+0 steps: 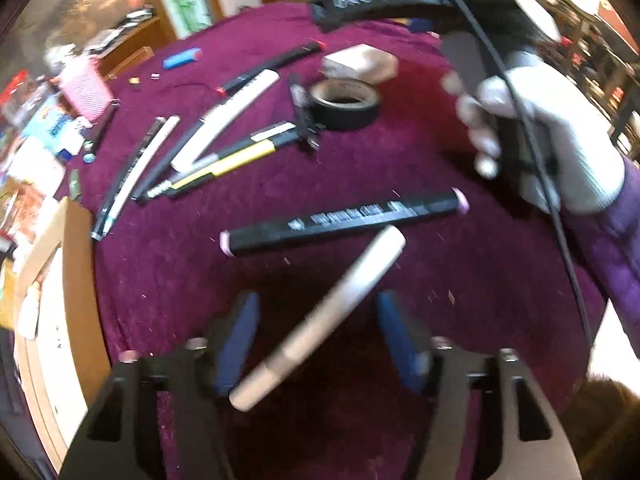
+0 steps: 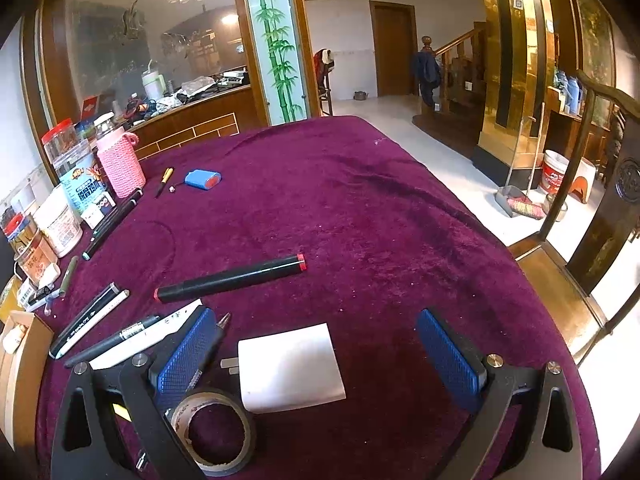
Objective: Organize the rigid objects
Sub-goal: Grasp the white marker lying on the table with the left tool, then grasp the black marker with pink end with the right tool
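The left tongs stand part-open over the bench, their blue pads on either side of a pale pen that lies slantwise between them; a gap shows on both sides of the barrel, so nothing is gripped yet, though the blur makes the near end, by the left pad, hard to judge. Just beyond the pen's far tip lies a black marker with pink ends, close enough to be nudged. Further out, a loose cluster of pens fans across the purple cloth, with a roll of black tape and a white block behind it. The right tongs hang released and wide, over the white block and beside the tape roll, holding nothing; a gloved hand carries them in the left view. The step in hand looks like picking up the pale pen to gather it with the others. The next move likely calls for closing squarely on the slanted barrel without it rolling or pivoting, then lifting clear of the black marker and carrying it toward the cluster on the left.
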A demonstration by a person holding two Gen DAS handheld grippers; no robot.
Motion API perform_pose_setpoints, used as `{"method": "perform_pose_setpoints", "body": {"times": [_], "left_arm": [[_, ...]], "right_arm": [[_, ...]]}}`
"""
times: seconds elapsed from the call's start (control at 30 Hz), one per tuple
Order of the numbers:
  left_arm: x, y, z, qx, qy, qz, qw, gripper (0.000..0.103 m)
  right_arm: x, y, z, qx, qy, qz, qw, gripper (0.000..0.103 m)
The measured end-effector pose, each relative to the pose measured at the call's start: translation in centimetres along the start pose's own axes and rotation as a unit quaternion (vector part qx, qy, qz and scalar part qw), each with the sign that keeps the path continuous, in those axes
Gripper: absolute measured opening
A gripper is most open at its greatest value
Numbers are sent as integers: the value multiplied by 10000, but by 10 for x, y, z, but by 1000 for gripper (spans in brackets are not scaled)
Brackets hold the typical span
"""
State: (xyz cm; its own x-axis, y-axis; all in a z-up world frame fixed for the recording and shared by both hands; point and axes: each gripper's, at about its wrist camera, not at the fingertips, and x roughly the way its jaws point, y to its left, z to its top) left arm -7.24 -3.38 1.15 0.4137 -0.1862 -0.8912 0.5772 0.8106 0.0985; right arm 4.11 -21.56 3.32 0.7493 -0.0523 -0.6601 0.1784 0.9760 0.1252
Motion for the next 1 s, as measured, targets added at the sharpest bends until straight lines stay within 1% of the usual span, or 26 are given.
{"method": "perform_pose_setpoints", "body": {"times": [0.07,0.1,0.13,0.17,0.2,0.23,0.27,0.3,0.33,0.37,0.4,0.43,0.5,0.53,0.57,0.6,0.67,0.7,0.77,0.8,0.83,0.87,0.9,0.93,0.97,1.0], "left_arm": [[4,9,-1,-438,-110,-134,9989,72],[4,16,-6,-796,-214,-299,9961,71],[1,19,-9,-970,-378,-349,9939,71],[-1,18,-13,-1064,-487,-314,9926,63],[-4,18,-17,-1122,-571,-193,9919,44],[-8,17,-19,-1159,-596,-214,9912,33],[-11,20,-21,-1271,-613,-450,9890,13],[-15,25,-23,-1466,-620,-769,9842,12],[-20,29,-27,-1581,-711,-785,9817,11],[-26,31,-30,-1606,-781,-699,9814,11],[-33,36,-36,-1690,-878,-686,9793,12],[-40,40,-42,-1799,-942,-748,9763,12],[-56,49,-55,-1967,-1088,-756,9715,11],[-63,52,-61,-2001,-1151,-739,9702,11],[-71,57,-67,-2044,-1236,-737,9683,12],[-82,63,-76,-2099,-1350,-737,9655,11],[-97,70,-86,-2172,-1505,-744,9616,11],[-104,74,-92,-2219,-1613,-788,9584,11],[-116,80,-102,-2290,-1785,-848,9531,11],[-121,83,-107,-2335,-1877,-875,9501,11],[-124,86,-111,-2385,-1935,-917,9472,11],[-128,90,-115,-2456,-1996,-982,9435,11],[-130,93,-118,-2494,-2037,-996,9415,11],[-131,95,-120,-2523,-2073,-989,9400,11],[-132,96,-122,-2543,-2097,-986,9390,11],[-135,98,-125,-2563,-2137,-1003,9373,11]], "right_arm": [[0,0,0,-9,-9,12,10000,102],[0,0,1,-14,-26,20,10000,102],[-1,0,2,-41,-73,6,10000,102],[-2,1,2,-63,-111,-2,9999,102],[-3,2,2,-90,-156,-10,9998,102],[-4,3,2,-131,-213,-27,9997,102],[-5,5,2,-209,-279,-51,9994,102],[-5,7,1,-250,-302,-48,9992,102],[-5,9,1,-314,-339,-33,9989,102],[-8,12,-1,-402,-417,2,9983,102],[-10,14,-1,-450,-464,40,9979,102],[-15,18,-3,-546,-564,132,9968,102],[-21,24,-4,-665,-576,337,9956,102],[-25,28,-4,-742,-443,518,9949,102],[-30,35,-7,-867,-172,855,9924,102],[-34,40,-11,-973,-31,1046,9897,102],[-48,60,-27,-1551,332,1466,9764,102],[-53,69,-35,-1835,445,1549,9697,100],[-60,84,-55,-2421,790,1690,9521,91],[-60,88,-64,-2638,957,1713,9444,84],[-58,90,-69,-2746,1034,1695,9408,80],[-54,93,-75,-2895,1112,1583,9374,79],[-47,95,-78,-2968,1155,1457,9367,74],[-44,95,-78,-2972,1195,1436,9364,70],[-38,97,-79,-2930,1289,1486,9357,68],[-33,101,-81,-2881,1383,1526,9352,59]]}}
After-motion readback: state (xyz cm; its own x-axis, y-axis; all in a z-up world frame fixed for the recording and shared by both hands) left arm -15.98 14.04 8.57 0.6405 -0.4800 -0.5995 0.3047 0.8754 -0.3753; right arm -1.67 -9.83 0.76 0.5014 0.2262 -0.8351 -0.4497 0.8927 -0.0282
